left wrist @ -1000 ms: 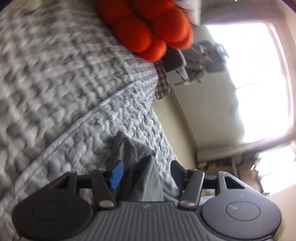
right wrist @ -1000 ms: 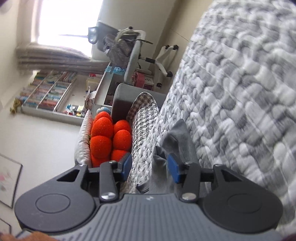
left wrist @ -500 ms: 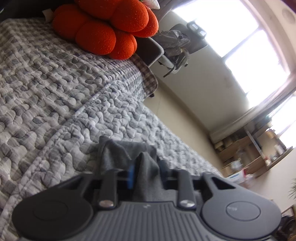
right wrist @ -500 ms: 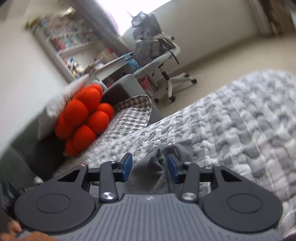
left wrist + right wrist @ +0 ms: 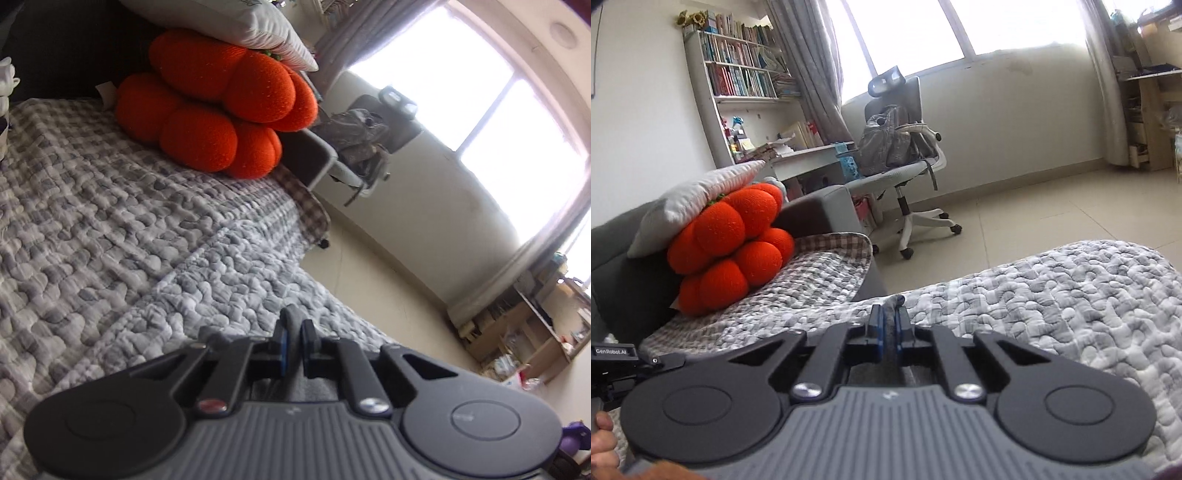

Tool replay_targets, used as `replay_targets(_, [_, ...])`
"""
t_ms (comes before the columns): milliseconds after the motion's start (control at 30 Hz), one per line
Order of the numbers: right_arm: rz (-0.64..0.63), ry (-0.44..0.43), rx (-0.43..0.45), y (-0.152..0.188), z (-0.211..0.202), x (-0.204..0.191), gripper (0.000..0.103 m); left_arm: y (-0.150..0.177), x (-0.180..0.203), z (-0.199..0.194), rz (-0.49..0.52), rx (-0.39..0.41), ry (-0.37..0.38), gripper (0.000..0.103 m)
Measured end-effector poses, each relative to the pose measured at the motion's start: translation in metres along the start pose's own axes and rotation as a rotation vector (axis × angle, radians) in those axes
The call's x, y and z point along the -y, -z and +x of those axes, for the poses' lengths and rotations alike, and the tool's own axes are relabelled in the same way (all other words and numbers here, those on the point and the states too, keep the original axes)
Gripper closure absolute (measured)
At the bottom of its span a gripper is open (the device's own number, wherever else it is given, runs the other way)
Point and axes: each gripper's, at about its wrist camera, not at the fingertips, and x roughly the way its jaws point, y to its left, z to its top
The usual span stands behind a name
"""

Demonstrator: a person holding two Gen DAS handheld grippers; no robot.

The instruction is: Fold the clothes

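Each claw, left claw and right claw, is clamped on the grey garment; the right jaws are closing; the cloth looks soft and light, best held at its edge

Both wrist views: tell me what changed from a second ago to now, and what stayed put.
Both grippers were open around bunched grey cloth; now the left gripper pinches a fold of the grey garment, and the right gripper is closing on another fold. Both views rolled toward upright, so the wrists turned. The orange cushion, the quilt and the office chair stayed where they were.
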Motion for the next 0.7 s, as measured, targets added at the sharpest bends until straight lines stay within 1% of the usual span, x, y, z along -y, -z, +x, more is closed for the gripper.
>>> replay_targets(100, [-0.01, 0.035, -0.023, 0.004, 0.015, -0.002, 0.095, 0.002, 0.001, 0.01, 0.012, 0.009, -0.029, 0.096])
replay_targets(200, [-0.04, 0.075, -0.061, 0.011, 0.031, -0.002, 0.095, 0.004, 0.001, 0.021, 0.053, 0.021, -0.07, 0.097])
replay_targets(367, [-0.019, 0.117, -0.155, 0.014, 0.049, 0.005, 0.095, 0.01, -0.001, 0.037, 0.105, -0.021, -0.129, 0.098])
replay_targets(433, [-0.004, 0.126, -0.183, 0.015, 0.053, 0.008, 0.096, 0.011, 0.002, 0.037, 0.124, -0.025, -0.141, 0.096])
replay_targets(500, [-0.01, 0.133, -0.185, 0.015, 0.052, 0.006, 0.097, 0.011, 0.004, 0.036, 0.137, -0.025, -0.152, 0.092])
replay_targets(533, [-0.015, 0.131, -0.177, 0.015, 0.05, 0.005, 0.095, 0.011, 0.004, 0.034, 0.135, -0.022, -0.149, 0.09])
replay_targets(567, [-0.021, 0.127, -0.168, 0.015, 0.048, 0.003, 0.088, 0.01, 0.004, 0.03, 0.129, -0.016, -0.15, 0.086])
replay_targets(600, [-0.025, 0.133, -0.151, 0.014, 0.043, 0.002, 0.086, 0.009, 0.005, 0.027, 0.129, -0.007, -0.154, 0.075])
replay_targets(633, [-0.03, 0.14, -0.133, 0.013, 0.039, 0.002, 0.08, 0.008, 0.007, 0.021, 0.135, 0.015, -0.162, 0.063])
replay_targets(667, [-0.035, 0.148, -0.114, 0.012, 0.034, 0.001, 0.07, 0.006, 0.01, 0.015, 0.141, 0.04, -0.17, 0.059])
replay_targets(700, [-0.039, 0.155, -0.096, 0.012, 0.029, 0.0, 0.064, 0.005, 0.012, 0.009, 0.147, 0.064, -0.179, 0.053])
